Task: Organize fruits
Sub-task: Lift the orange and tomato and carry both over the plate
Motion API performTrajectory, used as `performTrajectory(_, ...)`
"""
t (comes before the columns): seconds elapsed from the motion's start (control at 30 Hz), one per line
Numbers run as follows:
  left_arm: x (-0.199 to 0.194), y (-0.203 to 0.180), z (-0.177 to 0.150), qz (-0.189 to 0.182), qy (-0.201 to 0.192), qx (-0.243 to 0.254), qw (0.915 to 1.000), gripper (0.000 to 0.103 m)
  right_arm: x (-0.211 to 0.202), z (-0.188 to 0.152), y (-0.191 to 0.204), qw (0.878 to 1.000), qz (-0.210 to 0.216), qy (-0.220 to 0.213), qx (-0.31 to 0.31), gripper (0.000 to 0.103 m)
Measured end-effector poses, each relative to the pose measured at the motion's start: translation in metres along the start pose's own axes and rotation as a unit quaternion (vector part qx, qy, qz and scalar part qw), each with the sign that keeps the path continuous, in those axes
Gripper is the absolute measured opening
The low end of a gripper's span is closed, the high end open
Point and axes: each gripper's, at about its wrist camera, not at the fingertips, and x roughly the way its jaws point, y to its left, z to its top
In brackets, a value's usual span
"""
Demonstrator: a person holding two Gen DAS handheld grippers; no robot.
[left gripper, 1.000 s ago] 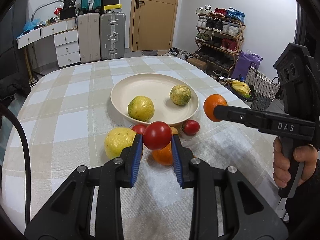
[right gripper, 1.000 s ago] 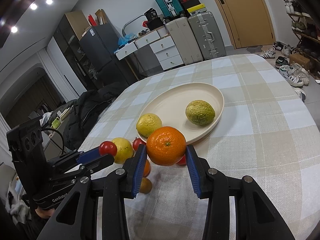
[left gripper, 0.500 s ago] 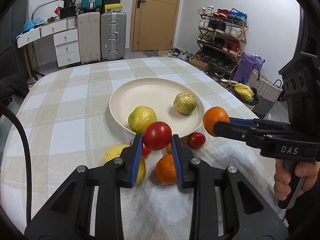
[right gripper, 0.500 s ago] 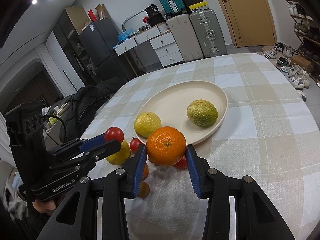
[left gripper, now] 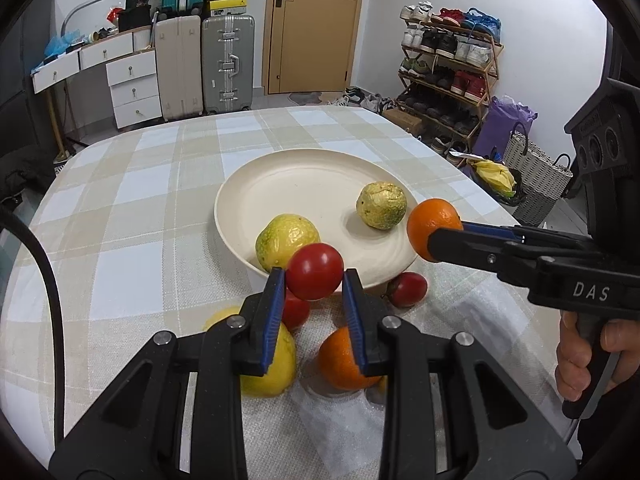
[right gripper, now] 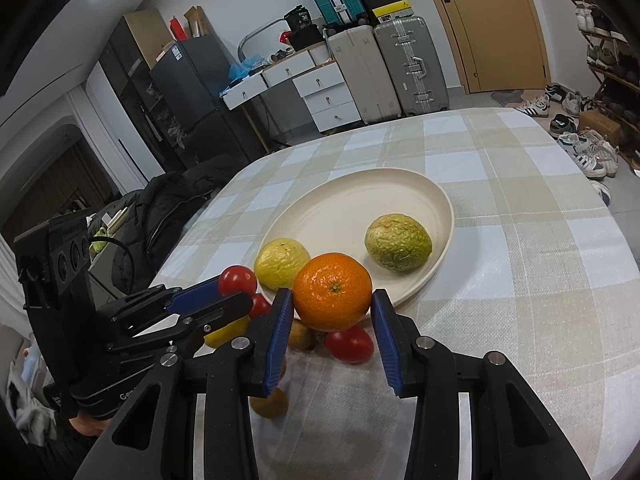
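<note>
My left claw grips a red tomato above the cream plate's near rim; my right claw grips an orange beside it, over the desk.

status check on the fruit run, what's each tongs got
Left tongs shut on tomato. Right tongs shut on orange. Plate ahead holds two fruits; centre free.

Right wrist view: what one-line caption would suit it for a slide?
Right gripper holds an orange near a plate with two fruits.
</note>
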Motion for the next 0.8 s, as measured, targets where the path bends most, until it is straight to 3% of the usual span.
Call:
performTrajectory(0.3, 0.018, -0.004, 0.004, 0.007, 0.021, 0.004, 0.9998, 0.026, 0.008, 0.005, -0.007, 1.000, -0.008, 0.007, 0.005, 0.041)
performTrajectory(0.8, 0.036, -0.002, 0.021, 0.019, 0.021, 0.006, 0.9996, 0.026, 0.029, 0.012, -0.014, 1.000, -0.011, 0.023, 0.011, 0.041)
